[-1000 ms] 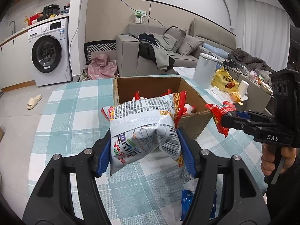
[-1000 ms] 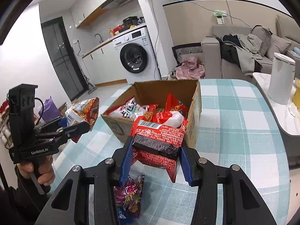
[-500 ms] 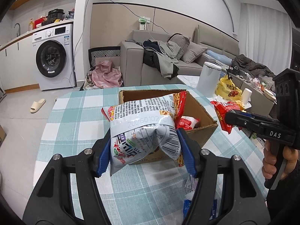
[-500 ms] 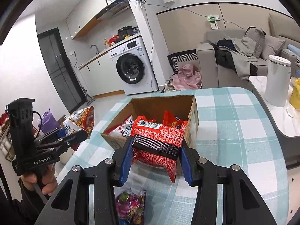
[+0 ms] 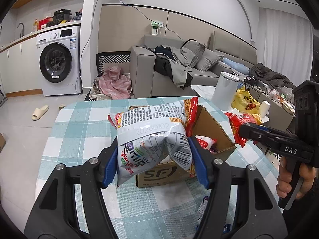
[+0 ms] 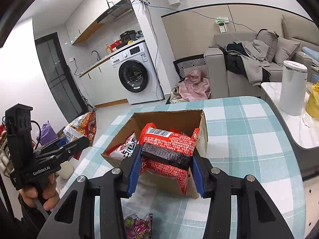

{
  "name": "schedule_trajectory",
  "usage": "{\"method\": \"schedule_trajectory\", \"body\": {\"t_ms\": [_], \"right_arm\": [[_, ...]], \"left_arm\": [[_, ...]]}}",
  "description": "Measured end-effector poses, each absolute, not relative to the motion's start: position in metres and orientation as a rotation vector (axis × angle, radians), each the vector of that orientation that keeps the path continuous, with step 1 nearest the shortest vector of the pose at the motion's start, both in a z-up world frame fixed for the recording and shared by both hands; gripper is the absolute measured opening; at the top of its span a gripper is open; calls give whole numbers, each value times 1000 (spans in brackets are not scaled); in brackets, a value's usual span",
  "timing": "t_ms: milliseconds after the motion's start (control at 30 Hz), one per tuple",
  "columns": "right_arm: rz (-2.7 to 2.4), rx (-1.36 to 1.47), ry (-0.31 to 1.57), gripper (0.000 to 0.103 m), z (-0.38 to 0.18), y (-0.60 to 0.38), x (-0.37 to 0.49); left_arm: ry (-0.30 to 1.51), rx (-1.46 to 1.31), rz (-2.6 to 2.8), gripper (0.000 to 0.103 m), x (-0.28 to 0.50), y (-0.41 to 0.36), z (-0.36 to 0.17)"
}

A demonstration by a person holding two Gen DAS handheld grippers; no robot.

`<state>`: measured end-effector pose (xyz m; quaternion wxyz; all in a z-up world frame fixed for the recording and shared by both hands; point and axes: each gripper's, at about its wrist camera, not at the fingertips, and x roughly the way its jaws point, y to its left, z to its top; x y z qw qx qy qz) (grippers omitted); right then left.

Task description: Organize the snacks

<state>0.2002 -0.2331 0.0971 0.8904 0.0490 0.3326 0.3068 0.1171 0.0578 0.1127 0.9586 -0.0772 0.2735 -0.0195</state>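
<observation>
Box [image 6: 171, 117] ahead of and below both grippers, open side up. Right gripper [image 6: 164, 164], nearer its mouth, clamps red packet [image 6: 169, 147]; left gripper [image 5: 153, 160] clamps grey bag [image 5: 151, 137].

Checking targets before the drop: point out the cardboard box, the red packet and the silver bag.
cardboard box [image 6: 171, 117]: right wrist view, inner back wall.
red packet [image 6: 169, 142]: right wrist view, upper face.
silver bag [image 5: 151, 139]: left wrist view, middle.

Cardboard box [image 6: 203, 137] on table [image 6: 249, 139], snack packets inside [image 6: 127, 148]; sofa [image 6: 217, 75] behind.
</observation>
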Motion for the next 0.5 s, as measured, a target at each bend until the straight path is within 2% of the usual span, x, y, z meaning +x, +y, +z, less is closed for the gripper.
{"method": "schedule_trajectory", "body": {"t_ms": [500], "right_arm": [[637,86,708,46,95,-218,220]], "left_arm": [[583,-137,-33,62,165,51,98]]}}
